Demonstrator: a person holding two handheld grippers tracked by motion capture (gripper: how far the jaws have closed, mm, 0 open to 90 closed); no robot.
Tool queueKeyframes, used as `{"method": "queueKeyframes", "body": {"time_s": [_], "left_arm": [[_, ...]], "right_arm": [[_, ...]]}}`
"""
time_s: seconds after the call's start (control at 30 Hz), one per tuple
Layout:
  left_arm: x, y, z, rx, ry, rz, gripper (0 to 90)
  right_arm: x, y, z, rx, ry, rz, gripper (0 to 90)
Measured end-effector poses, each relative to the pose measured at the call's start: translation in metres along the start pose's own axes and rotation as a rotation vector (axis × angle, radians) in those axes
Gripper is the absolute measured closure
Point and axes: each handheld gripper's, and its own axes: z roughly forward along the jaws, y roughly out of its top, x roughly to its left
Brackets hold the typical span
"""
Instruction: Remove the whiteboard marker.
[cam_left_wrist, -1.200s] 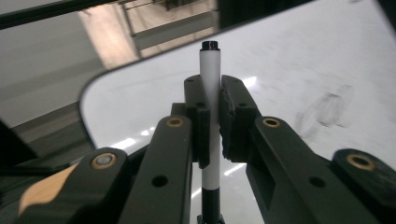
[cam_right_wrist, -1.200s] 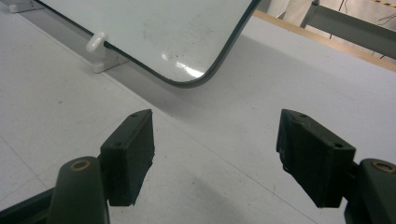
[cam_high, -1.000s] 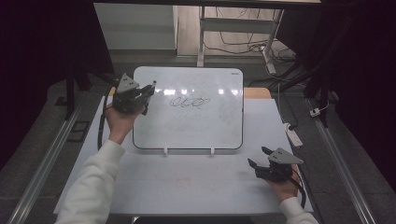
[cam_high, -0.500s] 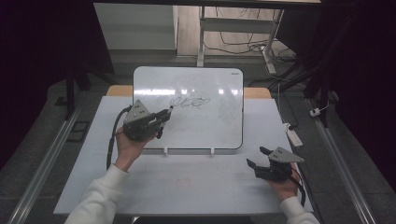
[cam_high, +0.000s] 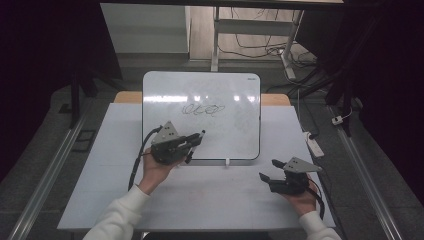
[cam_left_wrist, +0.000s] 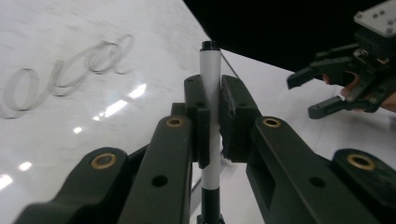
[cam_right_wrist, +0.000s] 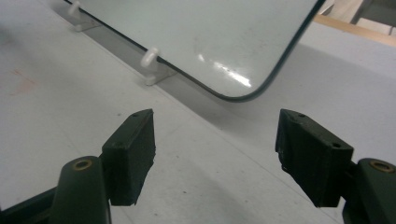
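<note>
A white marker (cam_left_wrist: 210, 79) with a black tip stands pinched between the pads of my left gripper (cam_left_wrist: 212, 93), which is shut on it. In the high view the left gripper (cam_high: 192, 141) hovers over the lower left part of the whiteboard (cam_high: 235, 125), and the marker (cam_high: 199, 136) points right. A dark scribble (cam_high: 202, 109) sits on the board's upper middle. My right gripper (cam_high: 268, 169) rests near the table's front right, open. Its jaws have just closed a little, with nothing between them (cam_right_wrist: 215, 135).
The whiteboard (cam_right_wrist: 201, 32) lies on small white feet (cam_right_wrist: 152, 58) on a white table top (cam_high: 215, 200). A white power strip (cam_high: 312, 145) lies at the table's right edge. Cables and desk legs stand on the floor beyond.
My left hand has carried the marker from the board's upper left corner down and right to its lower left part. The right hand has stayed put.
</note>
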Motion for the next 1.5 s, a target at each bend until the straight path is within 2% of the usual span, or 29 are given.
{"method": "queueKeyframes", "body": {"time_s": [0.23,0.57,0.67,0.93,1.07,1.2,1.23,1.4,1.5], "left_arm": [[-0.021,0.003,0.022,0.012,-0.047,0.045,81.8],[-0.042,0.004,0.044,0.024,-0.085,0.097,81.8],[-0.045,0.004,0.048,0.024,-0.086,0.103,81.8],[-0.049,0.004,0.058,0.017,-0.097,0.093,81.7],[-0.050,0.004,0.062,0.010,-0.092,0.095,81.8],[-0.051,0.004,0.065,0.012,-0.092,0.097,81.7],[-0.052,0.004,0.066,0.012,-0.091,0.097,81.7],[-0.054,0.004,0.069,0.014,-0.084,0.107,81.7],[-0.056,0.005,0.070,0.016,-0.083,0.116,81.7]], "right_arm": [[0.008,0.008,0.003,-0.001,0.057,0.009,30.1],[0.033,0.028,0.017,-0.008,0.145,0.008,30.3],[0.043,0.037,0.023,-0.013,0.177,0.013,30.4],[0.057,0.051,0.034,-0.039,0.229,0.036,32.6],[0.063,0.061,0.042,-0.047,0.259,0.079,39.6],[0.064,0.065,0.047,-0.039,0.258,0.107,43.5],[0.065,0.067,0.051,-0.039,0.260,0.130,45.3],[0.067,0.071,0.056,-0.025,0.272,0.152,51.5],[0.067,0.072,0.062,-0.003,0.288,0.178,60.1]]}}
